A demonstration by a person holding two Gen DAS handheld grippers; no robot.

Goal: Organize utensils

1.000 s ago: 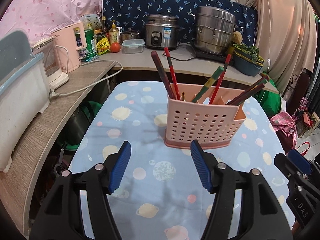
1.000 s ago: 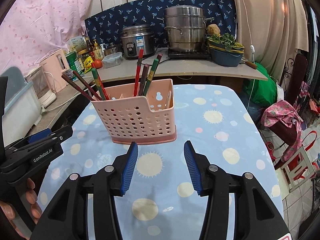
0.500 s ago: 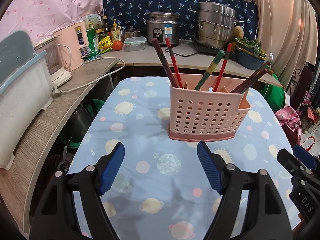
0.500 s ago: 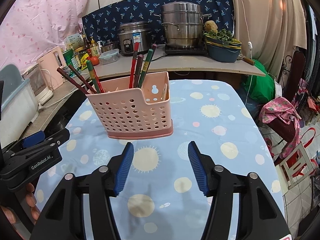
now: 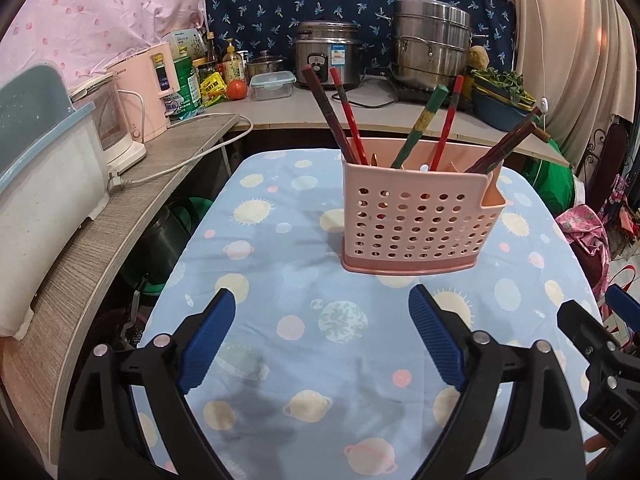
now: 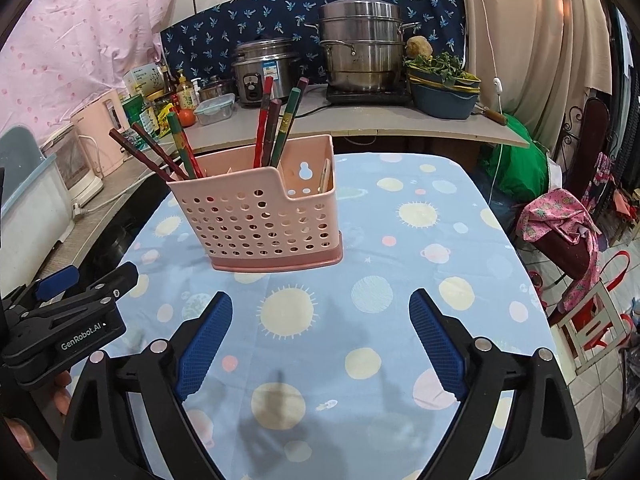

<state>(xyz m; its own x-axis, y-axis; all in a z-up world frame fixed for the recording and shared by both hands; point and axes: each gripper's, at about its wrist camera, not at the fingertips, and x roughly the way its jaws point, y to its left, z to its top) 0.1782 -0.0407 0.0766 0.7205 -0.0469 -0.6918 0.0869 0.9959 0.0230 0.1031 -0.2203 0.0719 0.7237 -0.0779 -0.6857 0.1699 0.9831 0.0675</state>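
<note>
A pink utensil basket [image 5: 422,220] stands upright on the tablecloth [image 5: 280,320] with planets and suns, at about twelve o'clock from both grippers and well apart from them. Chopsticks [image 5: 344,116] lean out of it in loose bunches, some toward ten o'clock, some toward two, and a pale spoon handle [image 6: 326,174] shows in the small side compartment. The left gripper [image 5: 322,338] hangs over bare cloth, its jaws opening wide with nothing between them; the right gripper [image 6: 320,338] does the same, jaws opening and empty. No loose utensil lies on the cloth in either view, so the sorting looks finished or nearly so. The risk from here is mostly the basket itself: it is light and top-heavy with long sticks splayed outward, so a gripper coming in at twelve o'clock could catch a leaning chopstick and tip it over. The cloth could also drag and wrinkle under a low finger, sliding the basket toward the table edge.
</note>
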